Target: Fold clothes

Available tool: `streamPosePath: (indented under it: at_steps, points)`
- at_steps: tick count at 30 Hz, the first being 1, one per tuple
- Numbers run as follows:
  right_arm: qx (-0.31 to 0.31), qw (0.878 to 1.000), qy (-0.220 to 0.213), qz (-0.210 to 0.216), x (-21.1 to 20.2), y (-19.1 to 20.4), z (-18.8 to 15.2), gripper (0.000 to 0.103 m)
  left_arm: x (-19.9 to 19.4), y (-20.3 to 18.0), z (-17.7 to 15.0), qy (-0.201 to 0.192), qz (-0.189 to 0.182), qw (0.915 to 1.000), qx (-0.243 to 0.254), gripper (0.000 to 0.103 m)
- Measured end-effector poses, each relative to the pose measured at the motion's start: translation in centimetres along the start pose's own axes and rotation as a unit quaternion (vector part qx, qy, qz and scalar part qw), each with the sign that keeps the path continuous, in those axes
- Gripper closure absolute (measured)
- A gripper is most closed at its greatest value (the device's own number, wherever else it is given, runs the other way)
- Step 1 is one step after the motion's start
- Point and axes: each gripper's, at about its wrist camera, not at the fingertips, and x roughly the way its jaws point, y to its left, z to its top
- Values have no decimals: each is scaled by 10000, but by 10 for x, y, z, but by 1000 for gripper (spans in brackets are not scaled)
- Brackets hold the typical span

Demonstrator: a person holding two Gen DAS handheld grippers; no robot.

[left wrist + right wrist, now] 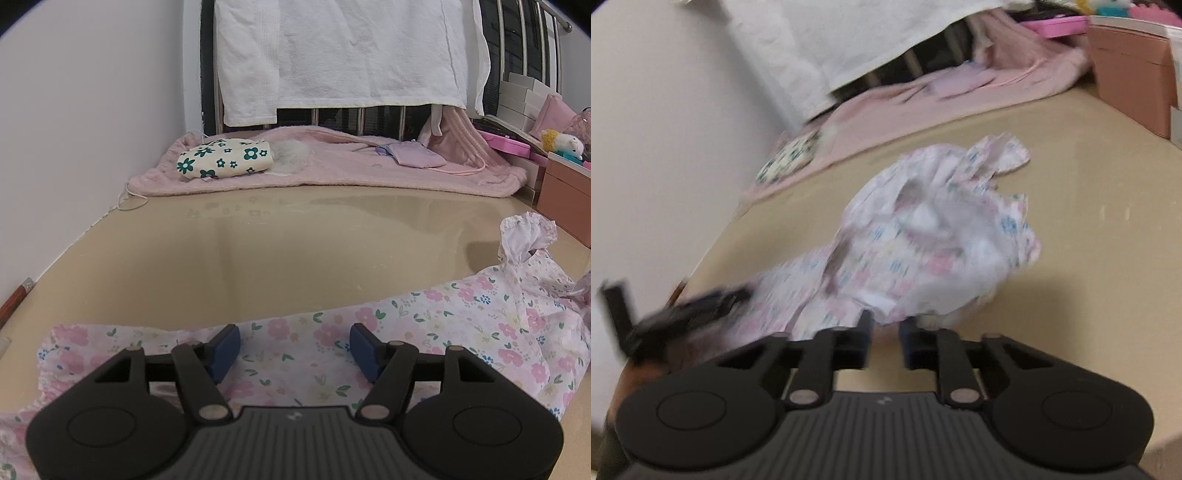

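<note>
A white garment with pink flowers (pixel 424 325) lies crumpled across the beige table (pixel 258 251). My left gripper (pixel 294 349) is open, low over the garment's left part, with cloth showing between the blue pads. In the blurred right wrist view the garment (pixel 923 243) is bunched in a heap in front of my right gripper (pixel 886 336). The right jaws stand a narrow gap apart with a fold of cloth at their tips; I cannot tell if they grip it. The left gripper (pixel 690 310) shows blurred at the left.
A pink blanket (pixel 332 173) lies at the table's far end, with a green-flowered pouch (pixel 225 157) and a lilac cloth (pixel 417 153) on it. A white towel (pixel 332 51) hangs behind. A pink box (pixel 1130 77) stands at the right. A wall runs along the left.
</note>
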Motion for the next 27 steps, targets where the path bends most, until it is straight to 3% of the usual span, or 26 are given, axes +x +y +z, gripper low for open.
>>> streamPosePath:
  at_steps: [2,5,10,13,14,15,18,20,22,25,26,27]
  points:
    - [21,9990,-367,-234,7,3,7,87,0,0,0,1,-1,10000,0,38]
    - [-493,9953,-465,-692,21,11,13,85,0,1,0,1,-3,10000,-2,38]
    - [-1226,9822,-306,-1389,38,18,10,85,0,0,0,3,-15,10000,-8,37]
    - [-1270,9837,-217,-1251,19,24,16,77,0,-1,-1,10,-27,10000,-4,36]
    - [-1284,9842,-188,-1205,13,26,18,64,0,-1,0,14,-31,10000,3,34]
    - [-1324,9842,-197,-1157,6,28,22,57,0,-1,0,18,-40,10000,5,34]
    - [-1717,9780,-661,-980,-14,32,51,56,0,0,0,20,-47,10000,9,34]
    - [-2292,9645,-754,-1076,-10,33,71,50,0,0,0,21,-44,10000,12,34]
    - [-3106,9432,-240,-1150,27,27,92,46,0,-1,0,22,-41,10000,11,33]
    - [-3520,9246,591,-1333,86,15,111,48,-1,-1,-1,25,-36,10000,9,33]
    - [-3627,9186,808,-1344,101,11,114,58,0,-1,-1,26,-35,10000,9,33]
    - [-3629,9158,1062,-1358,113,9,118,102,0,-1,0,27,-35,10000,9,33]
